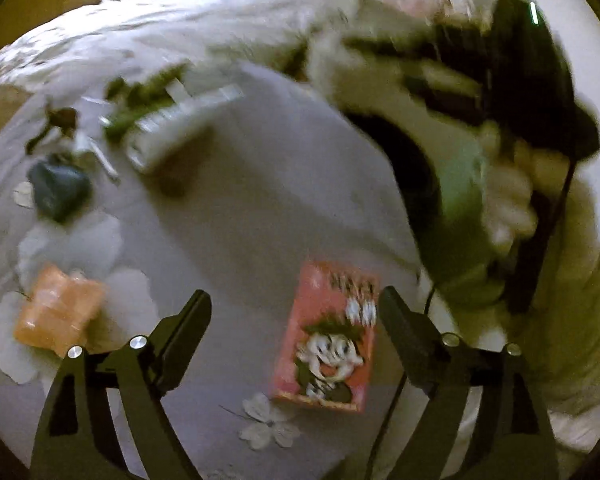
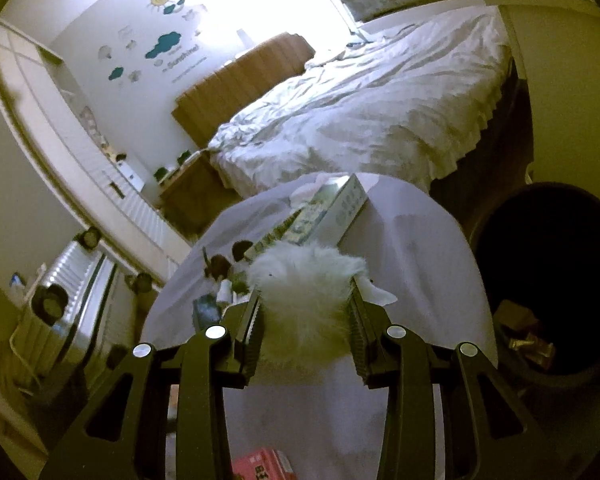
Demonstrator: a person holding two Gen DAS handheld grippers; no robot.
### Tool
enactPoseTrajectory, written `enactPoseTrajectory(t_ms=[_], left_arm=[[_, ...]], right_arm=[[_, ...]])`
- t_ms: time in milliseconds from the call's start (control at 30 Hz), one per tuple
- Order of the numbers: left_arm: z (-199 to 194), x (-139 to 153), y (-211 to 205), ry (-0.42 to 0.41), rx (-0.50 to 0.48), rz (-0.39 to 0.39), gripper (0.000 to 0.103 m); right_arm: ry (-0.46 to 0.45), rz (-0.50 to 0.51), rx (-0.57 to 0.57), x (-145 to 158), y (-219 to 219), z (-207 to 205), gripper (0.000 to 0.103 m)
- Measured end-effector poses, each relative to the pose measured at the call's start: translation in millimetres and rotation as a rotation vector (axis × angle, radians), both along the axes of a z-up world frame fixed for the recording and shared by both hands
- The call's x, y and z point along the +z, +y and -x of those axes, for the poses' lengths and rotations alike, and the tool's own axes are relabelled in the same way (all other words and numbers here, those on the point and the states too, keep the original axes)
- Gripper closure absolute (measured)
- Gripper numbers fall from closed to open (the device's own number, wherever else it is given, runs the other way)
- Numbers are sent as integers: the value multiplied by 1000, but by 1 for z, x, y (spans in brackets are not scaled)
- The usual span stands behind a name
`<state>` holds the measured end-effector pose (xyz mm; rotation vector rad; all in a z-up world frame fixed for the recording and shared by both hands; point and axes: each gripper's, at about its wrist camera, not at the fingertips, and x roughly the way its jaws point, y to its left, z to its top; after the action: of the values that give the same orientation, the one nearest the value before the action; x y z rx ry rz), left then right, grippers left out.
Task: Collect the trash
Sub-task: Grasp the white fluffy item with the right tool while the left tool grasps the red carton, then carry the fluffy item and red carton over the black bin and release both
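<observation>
Spread wide and empty, left claw (image 1: 296, 320) hovers over a pink cartoon-printed carton (image 1: 326, 338) on the grey worktop (image 1: 260, 184); right claw (image 2: 306, 312) grips fluffy white stuff (image 2: 306, 280). Dark round bin (image 2: 548, 280) already holds wrappers; an orange packet (image 1: 58, 312) remains.

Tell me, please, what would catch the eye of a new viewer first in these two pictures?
First, the white fluffy thing clamped between the right gripper jaws, above the pale tablecloth. Next, the pink cartoon box lying flat on the cloth between the wide-open fingers of the left gripper, with an orange packet to its left. A dark bin stands right of the table, some wrappers inside.
</observation>
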<state>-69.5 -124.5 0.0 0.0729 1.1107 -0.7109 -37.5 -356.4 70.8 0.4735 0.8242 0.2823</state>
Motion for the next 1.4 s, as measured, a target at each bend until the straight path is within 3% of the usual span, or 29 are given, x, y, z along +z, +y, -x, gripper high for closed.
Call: enactPoseTrajectory(t_ms=[100, 233, 300, 433, 500, 533, 633, 867, 1233, 1400], left_arm=[[3, -10, -10, 39, -25, 12, 15], [4, -15, -17, 26, -53, 18, 17], [3, -20, -21, 22, -52, -11, 36], [5, -24, -25, -33, -49, -60, 51], [1, -24, -22, -34, -23, -52, 69], [-3, -25, -19, -28, -3, -44, 71], [-14, -22, -12, -14, 53, -29, 71], [-32, 25, -26, -114, 62, 9, 71], [-63, 83, -99, -253, -43, 84, 71], [-77, 87, -133, -279, -93, 104, 71]], right_arm=[[12, 1, 2, -3, -2, 1, 65], [25, 2, -2, -8, -5, 5, 65], [33, -1, -5, -11, -8, 6, 65], [40, -6, -11, -15, -12, 9, 65], [41, -8, -13, -16, -13, 10, 65], [40, -10, -13, -17, -14, 10, 65], [38, -12, -16, -18, -17, 11, 65], [10, -33, -67, -15, -37, 15, 65], [-51, -7, -314, 5, -112, 24, 65], [-45, 13, -430, 4, -146, 25, 65]])
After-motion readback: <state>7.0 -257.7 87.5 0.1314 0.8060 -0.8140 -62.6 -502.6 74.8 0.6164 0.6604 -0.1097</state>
